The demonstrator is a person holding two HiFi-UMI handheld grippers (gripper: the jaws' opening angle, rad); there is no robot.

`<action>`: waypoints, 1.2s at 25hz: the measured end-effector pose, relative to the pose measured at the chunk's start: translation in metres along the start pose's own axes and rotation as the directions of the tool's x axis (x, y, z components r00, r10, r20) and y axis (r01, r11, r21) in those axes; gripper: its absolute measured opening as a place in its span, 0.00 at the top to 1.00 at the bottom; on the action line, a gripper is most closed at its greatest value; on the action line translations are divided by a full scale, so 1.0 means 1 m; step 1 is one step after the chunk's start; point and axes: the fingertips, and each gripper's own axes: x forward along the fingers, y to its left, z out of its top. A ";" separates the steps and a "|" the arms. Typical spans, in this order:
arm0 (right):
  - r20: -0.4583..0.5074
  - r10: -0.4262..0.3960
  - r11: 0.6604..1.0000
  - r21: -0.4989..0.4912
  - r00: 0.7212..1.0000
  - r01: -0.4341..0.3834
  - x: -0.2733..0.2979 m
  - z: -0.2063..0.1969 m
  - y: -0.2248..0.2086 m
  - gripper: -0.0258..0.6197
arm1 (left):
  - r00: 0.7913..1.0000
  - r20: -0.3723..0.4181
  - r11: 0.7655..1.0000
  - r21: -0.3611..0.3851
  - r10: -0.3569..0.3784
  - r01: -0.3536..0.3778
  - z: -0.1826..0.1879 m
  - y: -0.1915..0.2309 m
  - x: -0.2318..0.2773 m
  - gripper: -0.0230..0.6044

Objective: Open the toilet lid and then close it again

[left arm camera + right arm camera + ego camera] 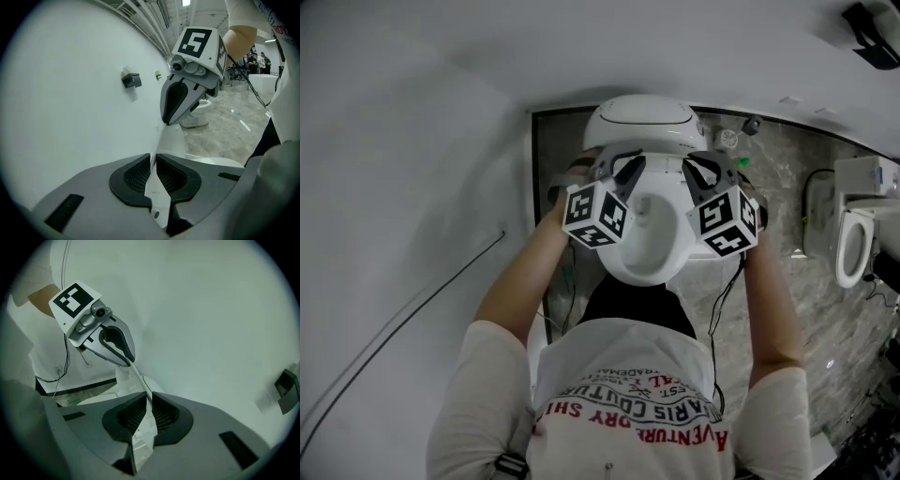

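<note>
The white toilet [623, 267] stands against the wall below me, its bowl showing in the head view. Its thin white lid [172, 139] is raised off the bowl and runs edge-on between the two grippers. My left gripper [615, 169] is shut on the lid's left edge; in its own view the dark pads [136, 176] pinch the white sheet. On the opposite edge, the right gripper [703, 171] is clamped the same way, with the lid [140, 380] squeezed between its pads [165, 414]. Each gripper view shows the other gripper facing it across the lid.
A second toilet [853, 246] stands on the marbled floor at the right. White wall fills the left, with a thin cable [412, 309] running down it. A small dark fitting [131, 80] is mounted on the wall. People stand far off [258, 60].
</note>
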 end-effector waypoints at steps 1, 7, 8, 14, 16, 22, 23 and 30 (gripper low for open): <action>-0.001 0.003 1.000 0.000 1.000 -0.003 -0.003 -0.002 0.006 0.90 | 1.000 0.002 1.000 0.003 -0.003 0.003 0.000 -0.006 -0.003 0.89; 0.021 0.000 0.998 -0.060 1.000 0.001 -0.028 -0.014 0.040 0.90 | 1.000 0.022 1.000 -0.005 -0.011 0.011 0.003 -0.043 -0.026 0.89; 0.029 -0.006 0.998 -0.068 1.000 0.008 -0.032 -0.017 0.045 0.90 | 1.000 0.021 1.000 -0.003 -0.006 0.006 0.003 -0.049 -0.028 0.89; 0.049 0.004 0.997 -0.077 0.999 0.000 -0.047 -0.032 0.085 0.90 | 1.000 0.013 1.000 -0.003 0.021 -0.021 -0.004 -0.088 -0.047 0.89; 0.052 0.011 0.997 -0.081 0.999 -0.007 -0.051 -0.038 0.099 0.90 | 0.999 0.017 0.999 -0.011 0.034 -0.034 -0.008 -0.103 -0.053 0.89; 0.046 0.022 0.994 -0.105 0.999 -0.017 -0.062 -0.063 0.147 0.90 | 0.998 0.008 0.997 -0.046 0.056 -0.056 -0.022 -0.154 -0.066 0.87; 0.044 0.026 0.994 -0.110 0.999 -0.021 -0.064 -0.067 0.156 0.90 | 0.998 0.003 0.997 -0.049 0.056 -0.056 -0.024 -0.163 -0.068 0.87; 0.038 0.071 0.990 -0.125 0.997 -0.066 -0.073 -0.097 0.212 0.90 | 0.998 -0.020 0.996 -0.069 0.060 -0.061 -0.043 -0.222 -0.081 0.86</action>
